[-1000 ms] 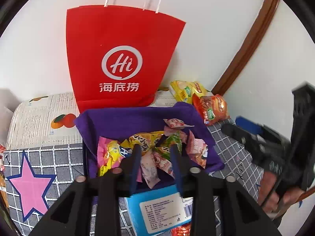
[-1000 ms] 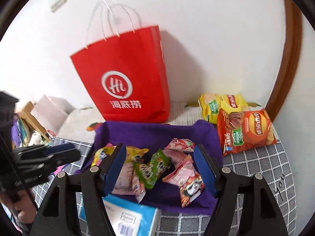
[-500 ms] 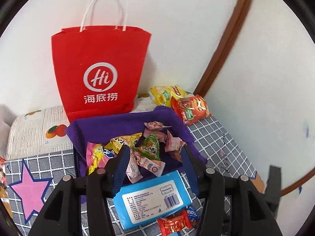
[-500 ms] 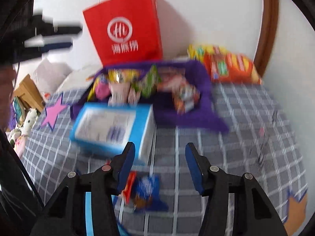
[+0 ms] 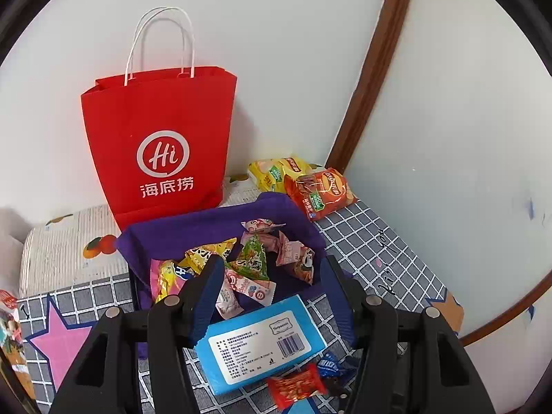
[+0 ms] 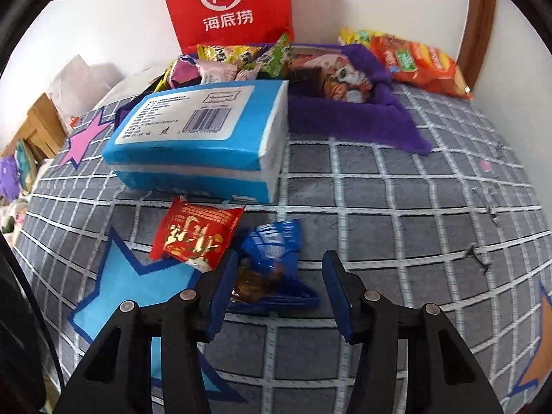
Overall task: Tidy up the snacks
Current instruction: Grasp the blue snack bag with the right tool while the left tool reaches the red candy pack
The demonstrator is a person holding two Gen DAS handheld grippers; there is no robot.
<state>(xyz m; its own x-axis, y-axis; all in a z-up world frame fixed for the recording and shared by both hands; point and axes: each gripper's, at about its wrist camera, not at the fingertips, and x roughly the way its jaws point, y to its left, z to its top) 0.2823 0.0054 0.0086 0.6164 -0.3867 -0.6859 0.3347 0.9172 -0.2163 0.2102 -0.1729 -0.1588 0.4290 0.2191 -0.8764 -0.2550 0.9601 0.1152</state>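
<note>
Snack packet, blue (image 6: 272, 252): lies flat on the grey checked cover (image 6: 396, 207), between the fingers of the right tool (image 6: 280, 262). The right tool is partly open. Its left pad sits at the packet's edge and its right pad stands clear of the packet, so the packet is not clamped. The tool points steeply down at the cover.

1 red snack packet (image 6: 196, 234) lies just beside the blue packet on the left, overlapping the point of a blue star printed on the cover. Beyond these 2 packets lies a blue tissue pack (image 6: 203, 138), label side up.

Behind the tissue pack stands a basket lined with purple cloth (image 6: 345, 120). It holds a pile of small wrapped snacks (image 6: 224, 55) in yellow, green and pink wrappers.

Left tool (image 5: 272, 265): raised above the near side of the basket and angled down. Its jaws are opening and hold nothing. The basket's snacks and the tissue pack show in the gap, well below the pads.

Behind the basket, 1 red paper bag (image 5: 158, 145) with white handles stands upright against the white wall. To the right of the bag, 2 chip bags, 1 yellow (image 5: 276, 172) and 1 orange (image 5: 321, 193), lie next to a brown door frame (image 5: 376, 62).
</note>
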